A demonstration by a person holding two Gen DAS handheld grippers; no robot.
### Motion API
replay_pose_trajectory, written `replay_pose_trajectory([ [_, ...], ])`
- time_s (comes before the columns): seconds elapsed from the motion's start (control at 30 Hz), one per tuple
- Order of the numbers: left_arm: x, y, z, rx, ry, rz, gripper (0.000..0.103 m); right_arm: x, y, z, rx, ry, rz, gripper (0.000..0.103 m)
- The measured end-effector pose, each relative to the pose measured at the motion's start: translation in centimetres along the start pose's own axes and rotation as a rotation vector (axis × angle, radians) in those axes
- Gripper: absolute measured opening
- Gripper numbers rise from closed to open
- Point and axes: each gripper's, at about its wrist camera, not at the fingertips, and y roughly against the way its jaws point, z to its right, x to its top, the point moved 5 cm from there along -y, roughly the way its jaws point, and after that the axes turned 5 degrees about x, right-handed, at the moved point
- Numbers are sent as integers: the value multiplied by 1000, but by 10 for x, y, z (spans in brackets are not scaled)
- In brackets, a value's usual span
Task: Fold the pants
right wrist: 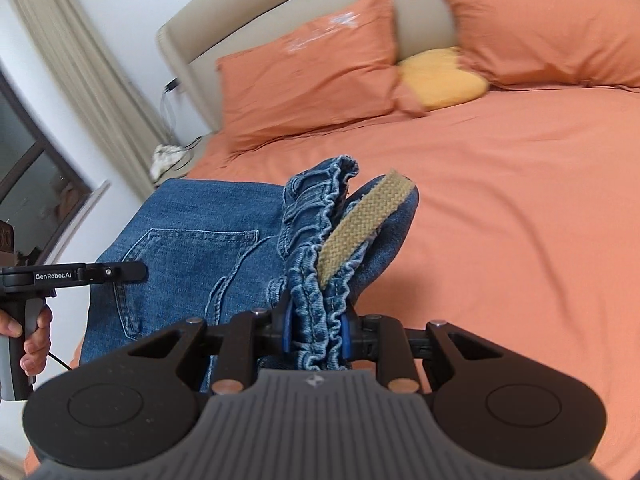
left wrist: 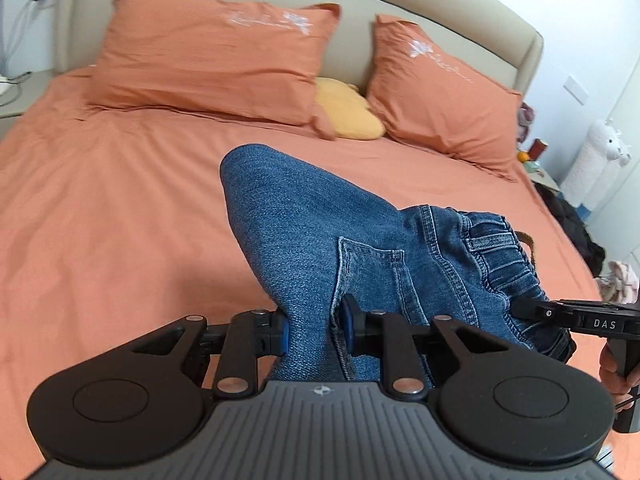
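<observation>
Blue denim pants are held up above the orange bed. My left gripper is shut on a bunched fold of the pants near the back pocket. My right gripper is shut on the gathered elastic waistband, where a tan webbing belt sticks out. The right gripper also shows at the right edge of the left wrist view. The left gripper shows at the left in the right wrist view. The pants hang between the two grippers.
Two orange pillows and a yellow cushion lie against the beige headboard. A nightstand with cables stands at the left. Clutter and a white plush toy stand right of the bed.
</observation>
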Motion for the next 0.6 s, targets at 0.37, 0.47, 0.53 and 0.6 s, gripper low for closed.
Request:
replay_pose_trajectory([
  [0.37, -36, -43, -77, -4, 67, -38, 26, -51, -85, -52, -1, -1, -111, 18],
  [0.47, -49, -60, -93, -19, 85, -48, 26, -60, -112, -52, -19, 23, -152, 18],
  [0.53, -58, -71, -102, -28, 93, -61, 26, -65, -128, -51, -36, 32, -183, 18],
  [0.6, -66, -83, -108, -34, 94, -79, 26, -70, -144, -49, -50, 33, -214, 18],
])
